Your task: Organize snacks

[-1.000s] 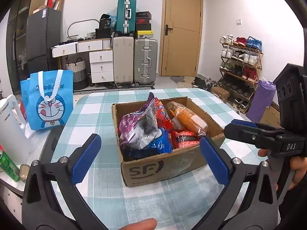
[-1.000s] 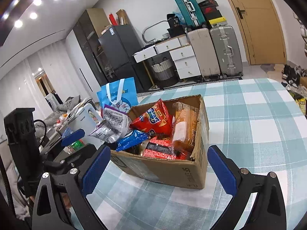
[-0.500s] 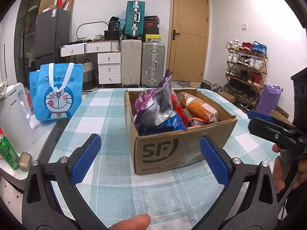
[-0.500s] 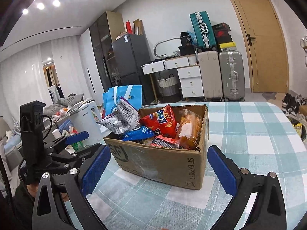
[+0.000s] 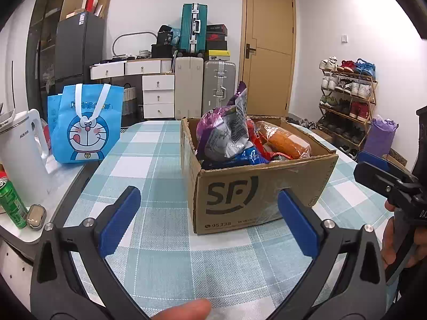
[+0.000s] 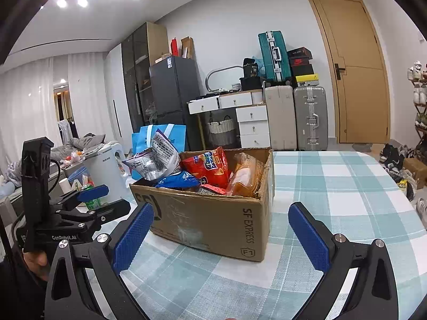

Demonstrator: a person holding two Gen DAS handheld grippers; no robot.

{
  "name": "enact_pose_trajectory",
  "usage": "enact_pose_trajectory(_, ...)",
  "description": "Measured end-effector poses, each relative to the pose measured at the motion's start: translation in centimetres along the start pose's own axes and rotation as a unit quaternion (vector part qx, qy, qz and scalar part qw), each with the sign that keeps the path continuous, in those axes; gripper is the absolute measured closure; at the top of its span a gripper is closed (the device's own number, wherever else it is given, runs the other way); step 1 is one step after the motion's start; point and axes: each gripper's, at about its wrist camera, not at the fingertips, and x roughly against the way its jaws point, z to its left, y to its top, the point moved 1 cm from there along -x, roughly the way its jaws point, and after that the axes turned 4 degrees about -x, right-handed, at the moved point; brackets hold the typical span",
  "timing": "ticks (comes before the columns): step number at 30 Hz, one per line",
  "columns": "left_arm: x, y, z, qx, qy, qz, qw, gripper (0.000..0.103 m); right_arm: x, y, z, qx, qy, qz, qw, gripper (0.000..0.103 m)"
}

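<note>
A cardboard box [image 5: 256, 186] marked SF Express sits on the bench [image 5: 160, 240], which is covered in a teal-and-white checked cloth, and it is packed with snacks. A purple-and-silver bag [image 5: 226, 130] stands tallest at its left side, beside a red chip bag [image 6: 209, 166], a blue packet [image 6: 177, 181] and an orange-wrapped loaf [image 5: 287, 141] (the loaf leans against the box's right wall).

The left gripper [image 5: 209, 224] hangs just in front of the box, jaws spread wide and empty, level with the box's front face. The right gripper [image 6: 220, 233] faces the box's corner from the other side, also spread wide with nothing between its blue pads [image 6: 133, 236].

To the left, beyond the cloth's edge, stand a blue Doraemon tote bag [image 5: 85, 125], a white kettle [image 5: 21, 154] and a green can [image 5: 12, 202].
</note>
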Motion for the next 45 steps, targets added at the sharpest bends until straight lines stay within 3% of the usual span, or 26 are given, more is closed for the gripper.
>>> enact_pose_trajectory(27, 0.2, 0.2, -0.6, -0.013, 0.012, -0.001, 0.9999, 0.000, 0.2, -0.5, 1.5, 0.047, -0.018, -0.011, 0.999, 0.000)
enact_pose_trajectory(45, 0.1, 0.2, -0.7, -0.013, 0.012, 0.000, 0.9998, 0.000, 0.3, -0.6, 1.3, 0.043, -0.017, -0.011, 0.999, 0.000)
